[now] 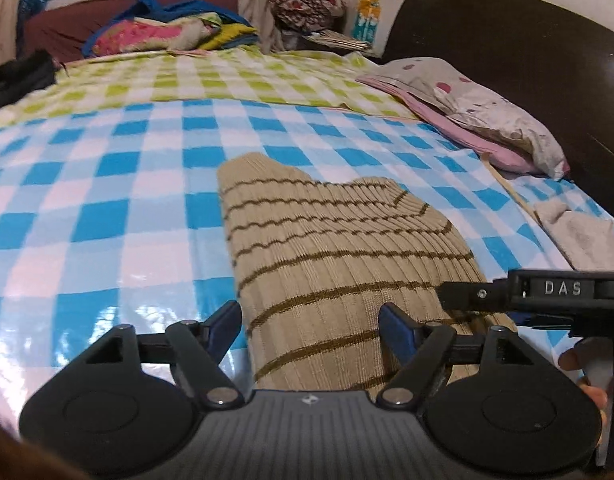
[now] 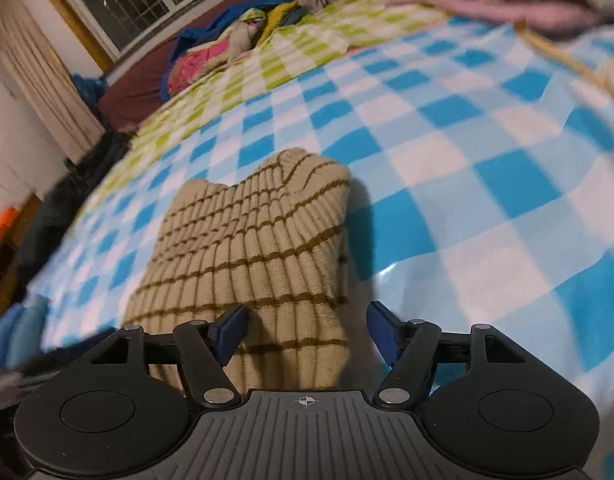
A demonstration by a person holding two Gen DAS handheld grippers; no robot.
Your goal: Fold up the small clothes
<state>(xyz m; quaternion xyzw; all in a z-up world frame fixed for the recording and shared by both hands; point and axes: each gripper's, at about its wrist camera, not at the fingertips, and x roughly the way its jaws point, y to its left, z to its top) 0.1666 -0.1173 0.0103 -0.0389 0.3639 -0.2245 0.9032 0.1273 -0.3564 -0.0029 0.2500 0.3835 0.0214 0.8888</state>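
Left wrist view: the left hand-held gripper point(image 1: 311, 326) stands wide apart over the near end of the top point(image 1: 327, 248), its pads clear of the knit. Beside it, the right hand-held gripper point(image 2: 305, 334) is spread wide too, gripping nothing. That beige ribbed top with brown stripes lies folded on the bed point(image 1: 107, 184), on blue checked cloth. Farther off lie pillows point(image 1: 479, 108).

Left black plastic two-finger gripper point(image 1: 311, 330): dark blue pads point(image 1: 399, 334), silver pivot screws, ribbed grey base carrying a small white emblem. Right black plastic two-finger gripper point(image 2: 307, 332): same build, crosshair mark on base; white "DAS" lettering on its side.
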